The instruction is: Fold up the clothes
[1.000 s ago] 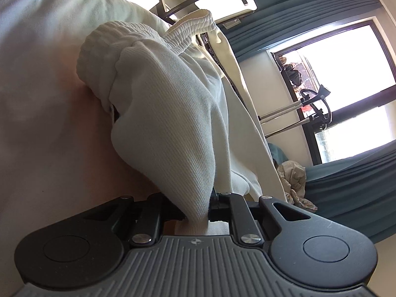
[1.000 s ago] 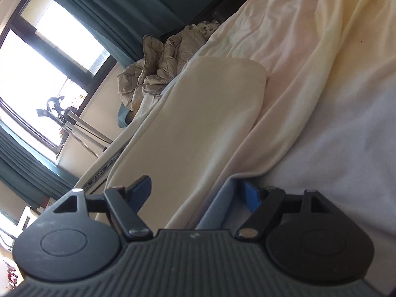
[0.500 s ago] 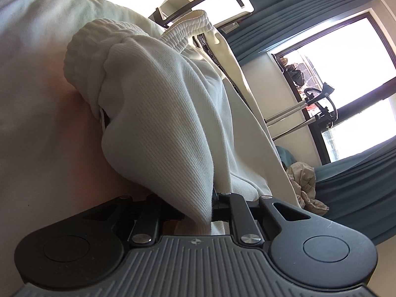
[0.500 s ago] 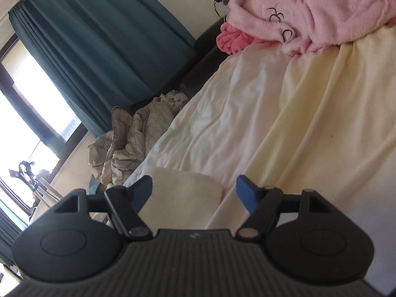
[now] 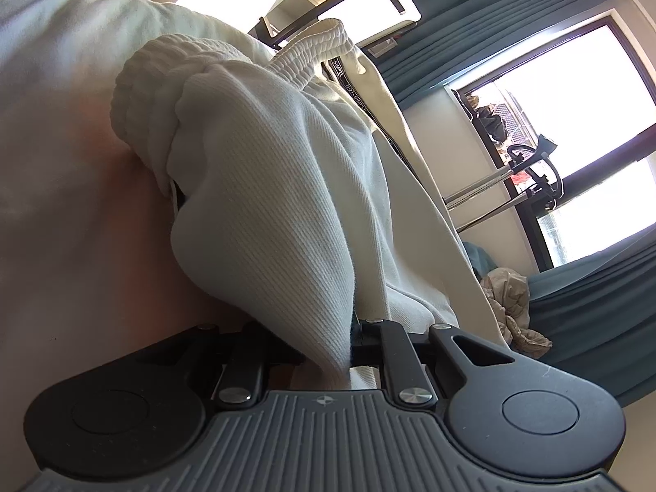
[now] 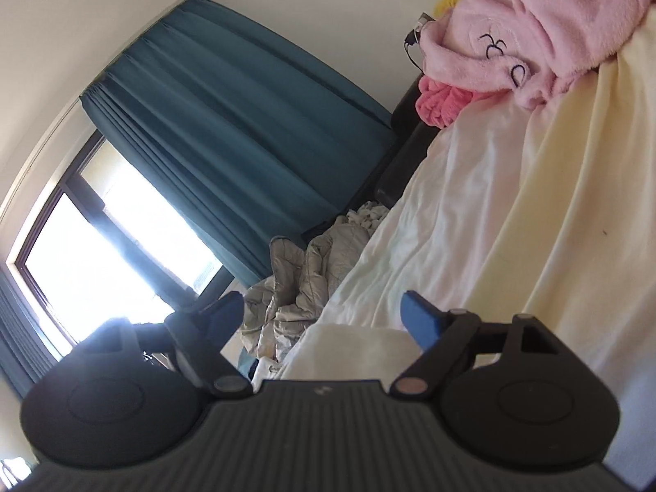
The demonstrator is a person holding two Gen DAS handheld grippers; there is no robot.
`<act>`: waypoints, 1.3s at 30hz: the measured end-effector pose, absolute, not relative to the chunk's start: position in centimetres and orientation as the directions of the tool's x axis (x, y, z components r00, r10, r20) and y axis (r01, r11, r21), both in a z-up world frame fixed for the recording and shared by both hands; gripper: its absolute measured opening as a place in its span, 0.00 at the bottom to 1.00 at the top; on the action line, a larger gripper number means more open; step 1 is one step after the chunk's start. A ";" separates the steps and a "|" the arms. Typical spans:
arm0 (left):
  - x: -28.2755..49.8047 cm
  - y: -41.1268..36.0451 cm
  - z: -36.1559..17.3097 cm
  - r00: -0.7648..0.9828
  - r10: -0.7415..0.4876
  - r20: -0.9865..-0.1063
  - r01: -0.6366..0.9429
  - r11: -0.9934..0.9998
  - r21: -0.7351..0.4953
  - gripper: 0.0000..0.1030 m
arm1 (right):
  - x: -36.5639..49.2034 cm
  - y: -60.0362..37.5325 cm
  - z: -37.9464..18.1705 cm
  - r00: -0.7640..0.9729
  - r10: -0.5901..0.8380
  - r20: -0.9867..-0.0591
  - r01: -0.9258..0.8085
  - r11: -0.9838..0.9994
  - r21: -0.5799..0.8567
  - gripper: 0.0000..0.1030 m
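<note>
Ribbed cream cotton is pinched in my left gripper [image 5: 352,352], low in the centre of the left wrist view; the jaws stand narrow on a bunched fold of the white sweatpants [image 5: 279,188]. From that pinch the cloth rises up and leftward through the middle of the frame to the gathered elastic waistband [image 5: 147,82] at upper left, with a drawstring band [image 5: 315,49] and a black printed tape running toward the top centre. Behind it lies the pale bed sheet [image 5: 53,164], filling the left side.

My right gripper [image 6: 324,320] stands wide and holds nothing; its blue pads [image 6: 422,320] sit low in the frame, well apart from each other. A pale edge of cloth, likely part of the same sweatpants, shows just beneath them at the bottom centre, not touching as far as I can tell. Beyond it the sheet stretches to the right, a crumpled grey garment [image 6: 303,270] lies at mid-frame, and a pink plush robe [image 6: 533,28] sits at upper right.

I judge this to be mid-fold: one end gripped, the other hand free. Next I would need the right claw lowered onto a matching edge before carrying the cloth over.
</note>
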State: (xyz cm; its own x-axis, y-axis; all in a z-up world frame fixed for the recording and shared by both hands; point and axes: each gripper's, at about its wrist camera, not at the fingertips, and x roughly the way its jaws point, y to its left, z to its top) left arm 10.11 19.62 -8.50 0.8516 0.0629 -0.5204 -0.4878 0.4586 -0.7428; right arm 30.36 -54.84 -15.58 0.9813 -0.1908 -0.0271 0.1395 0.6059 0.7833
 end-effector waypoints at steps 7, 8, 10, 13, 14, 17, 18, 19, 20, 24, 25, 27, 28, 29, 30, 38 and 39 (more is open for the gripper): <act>10.4 20.0 -8.5 0.850 0.061 -0.523 -0.490 0.451 -0.746 0.16 | 33.2 -55.2 -17.1 0.952 -0.137 -0.273 0.301 0.570 0.765 0.82; 10.4 20.0 -8.6 0.851 0.062 -0.522 -0.491 0.452 -0.745 0.16 | 33.4 -55.1 -17.0 0.962 -0.103 -0.253 0.265 0.578 0.772 0.85; 10.5 19.9 -8.6 0.850 0.065 -0.522 -0.491 0.455 -0.743 0.16 | 34.0 -54.6 -17.1 0.971 -0.035 -0.236 0.209 0.600 0.772 0.85; 10.5 19.9 -8.8 0.851 0.067 -0.521 -0.492 0.449 -0.746 0.16 | 34.3 -54.0 -16.9 0.972 0.009 -0.233 0.178 0.616 0.767 0.77; 10.6 19.9 -8.8 0.851 0.066 -0.521 -0.492 0.443 -0.749 0.16 | 34.3 -53.8 -16.8 0.973 0.026 -0.229 0.165 0.616 0.771 0.62; 10.6 20.1 -8.8 0.852 0.063 -0.519 -0.490 0.441 -0.752 0.17 | 33.8 -53.4 -16.7 0.956 0.018 -0.294 0.228 0.587 0.777 0.15; 10.6 20.2 -8.8 0.853 0.063 -0.518 -0.490 0.438 -0.754 0.17 | 33.2 -53.4 -16.6 0.956 0.006 -0.293 0.237 0.569 0.788 0.11; 10.5 20.3 -8.7 0.856 0.063 -0.514 -0.487 0.437 -0.757 0.17 | 32.4 -53.3 -16.2 0.956 -0.019 -0.292 0.251 0.565 0.786 0.05; 10.3 20.3 -8.6 0.862 0.071 -0.502 -0.480 0.437 -0.761 0.15 | 31.7 -53.3 -15.6 0.953 -0.048 -0.300 0.272 0.571 0.774 0.03; 9.1 20.3 -6.9 0.897 0.102 -0.431 -0.425 0.470 -0.773 0.13 | 28.2 -53.6 -10.8 0.938 -0.148 -0.315 0.339 0.589 0.733 0.02; 8.7 20.4 -6.5 0.907 0.099 -0.409 -0.405 0.471 -0.784 0.13 | 27.1 -53.8 -9.5 0.940 -0.162 -0.299 0.335 0.592 0.733 0.02; 7.7 20.9 -5.8 0.924 0.085 -0.372 -0.369 0.446 -0.815 0.13 | 24.0 -53.9 -6.5 0.945 -0.195 -0.262 0.326 0.621 0.713 0.02; 7.2 21.3 -5.5 0.929 0.073 -0.362 -0.356 0.434 -0.827 0.13 | 22.4 -54.0 -5.6 0.943 -0.212 -0.256 0.332 0.623 0.708 0.02; 6.7 21.7 -5.3 0.934 0.062 -0.351 -0.343 0.422 -0.839 0.13 | 21.0 -54.1 -4.8 0.940 -0.226 -0.253 0.340 0.620 0.707 0.02; 6.2 22.1 -5.0 0.939 0.050 -0.340 -0.330 0.410 -0.850 0.13 | 19.5 -54.4 -4.6 0.930 -0.241 -0.279 0.369 0.604 0.706 0.02; 5.0 23.4 -5.7 0.885 -0.058 -0.463 -0.397 0.425 -0.813 0.14 | 11.5 -56.6 -8.8 0.811 -0.185 -0.554 0.574 0.436 0.694 0.03; 5.4 23.2 -5.7 0.862 -0.060 -0.503 -0.419 0.474 -0.774 0.14 | 11.4 -56.4 -9.2 0.807 -0.175 -0.565 0.577 0.438 0.689 0.03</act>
